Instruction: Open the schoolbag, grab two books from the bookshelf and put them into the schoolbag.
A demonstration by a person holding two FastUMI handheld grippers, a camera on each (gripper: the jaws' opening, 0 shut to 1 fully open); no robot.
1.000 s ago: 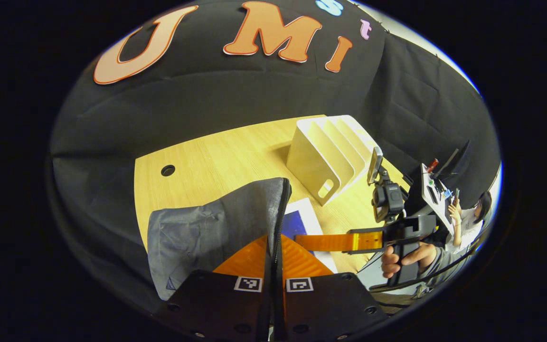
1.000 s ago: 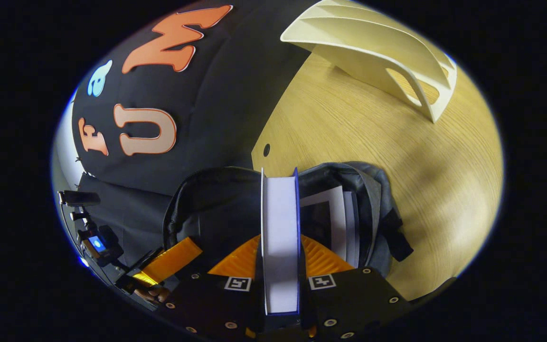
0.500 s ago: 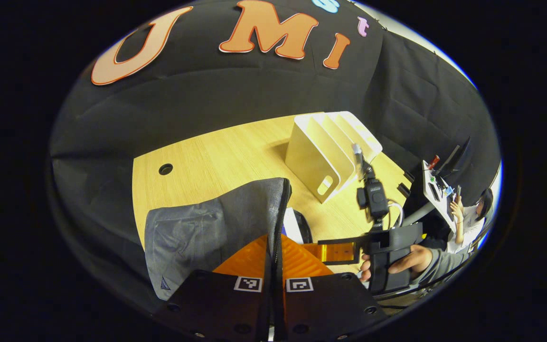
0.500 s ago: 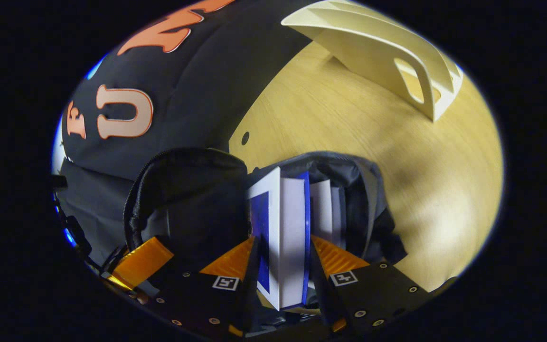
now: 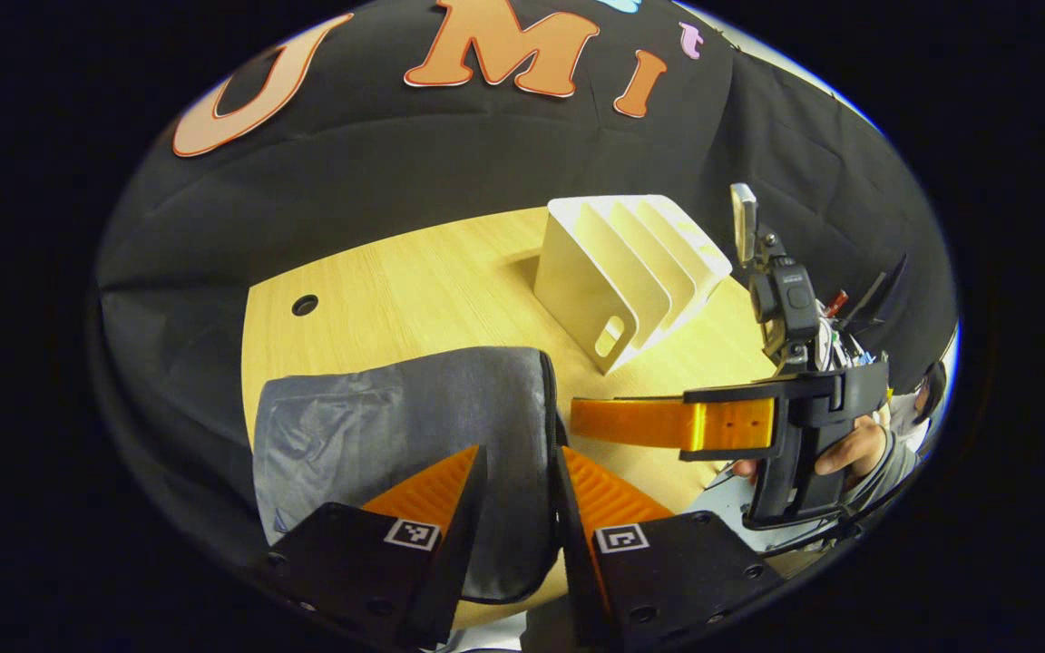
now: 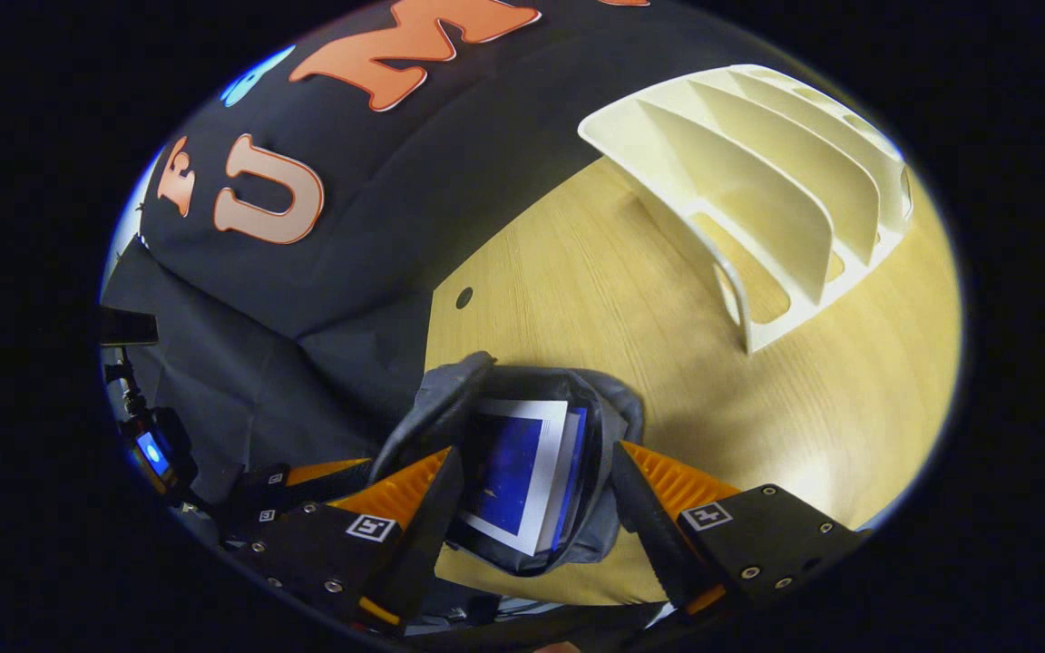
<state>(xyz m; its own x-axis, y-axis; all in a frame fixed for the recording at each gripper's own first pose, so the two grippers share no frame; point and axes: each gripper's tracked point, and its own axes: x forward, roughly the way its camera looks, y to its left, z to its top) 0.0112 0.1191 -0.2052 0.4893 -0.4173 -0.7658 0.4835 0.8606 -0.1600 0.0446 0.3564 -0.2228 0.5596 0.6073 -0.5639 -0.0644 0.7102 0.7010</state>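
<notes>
In the left gripper view, the left tongs (image 5: pixel 515 490) stand parted and empty astride the grey schoolbag's (image 5: pixel 395 435) zip edge at the worktop's (image 5: pixel 414 281) near edge; the bookshelf (image 5: pixel 622 263) stands bare toward the far right corner. In the right gripper view, the right tongs (image 6: pixel 532 494) gape wide, empty, above the blue book (image 6: pixel 513 472) lying inside the schoolbag. The packing looks done; next both should back clear.

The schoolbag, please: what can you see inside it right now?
Inside the schoolbag stands a blue-covered book, with more page edges beside it. Whether that is a second book, the bag's fabric hides.
</notes>
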